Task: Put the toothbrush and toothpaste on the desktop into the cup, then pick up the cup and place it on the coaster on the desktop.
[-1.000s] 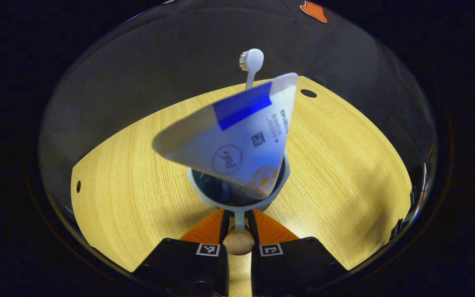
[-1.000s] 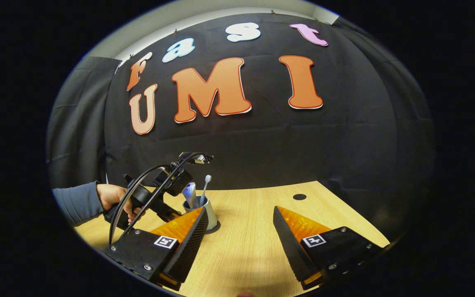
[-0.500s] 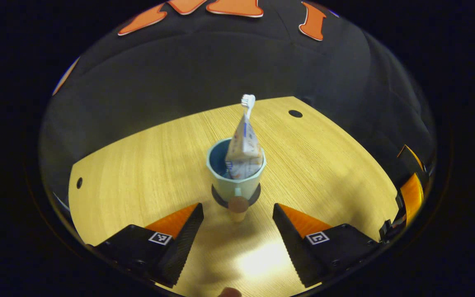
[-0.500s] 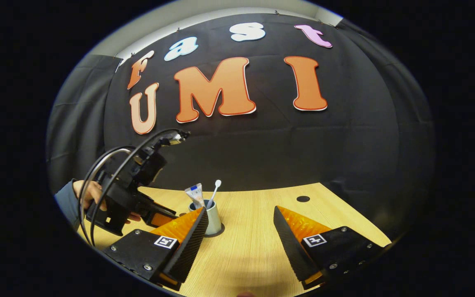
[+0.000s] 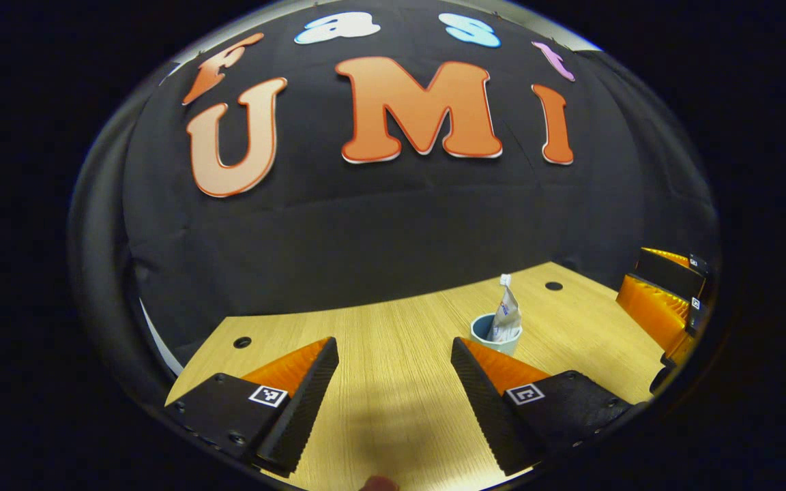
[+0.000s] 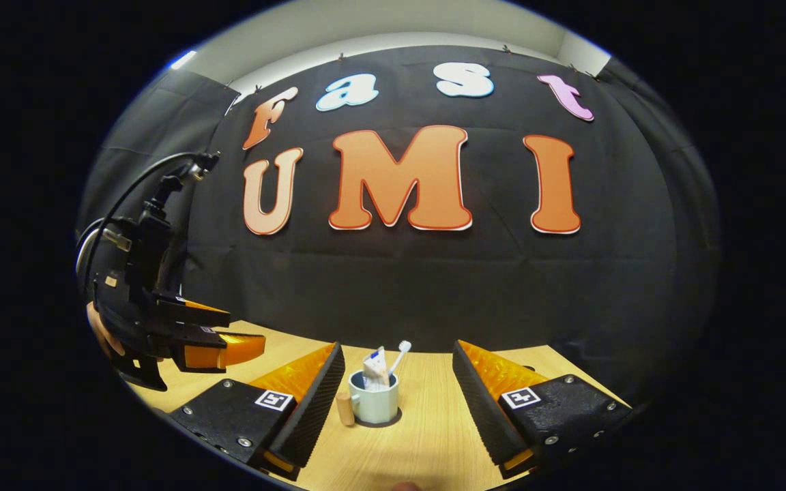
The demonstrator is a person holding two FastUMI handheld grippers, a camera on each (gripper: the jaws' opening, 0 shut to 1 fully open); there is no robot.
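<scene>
A pale blue cup [image 6: 374, 404] with a wooden-knobbed handle [image 6: 344, 409] stands upright on a dark round coaster [image 6: 393, 422] on the wooden desktop [image 6: 427, 443]. A toothpaste tube [image 6: 373, 372] and a white toothbrush [image 6: 401, 350] stick out of it. My right gripper [image 6: 396, 349] is open, a little way back from the cup. In the left gripper view the cup [image 5: 487, 333] with the toothpaste [image 5: 506, 319] sits beyond the right finger, and my left gripper [image 5: 394, 341] is open, holding nothing. The left gripper [image 6: 246, 337] hangs above the table's left side, held by a hand [image 6: 97, 329].
The desktop [image 5: 393, 341] has small round cable holes [image 5: 242, 341] at its back corners, one beyond the cup [image 5: 554, 286]. The black cloth wall stands right behind the table. The right gripper [image 5: 666, 300] sits at the table's right edge in the left gripper view.
My left gripper let go of the cup's handle, opened, and drew back and up to the left. The cup stays on the coaster. The right gripper swung toward the cup.
</scene>
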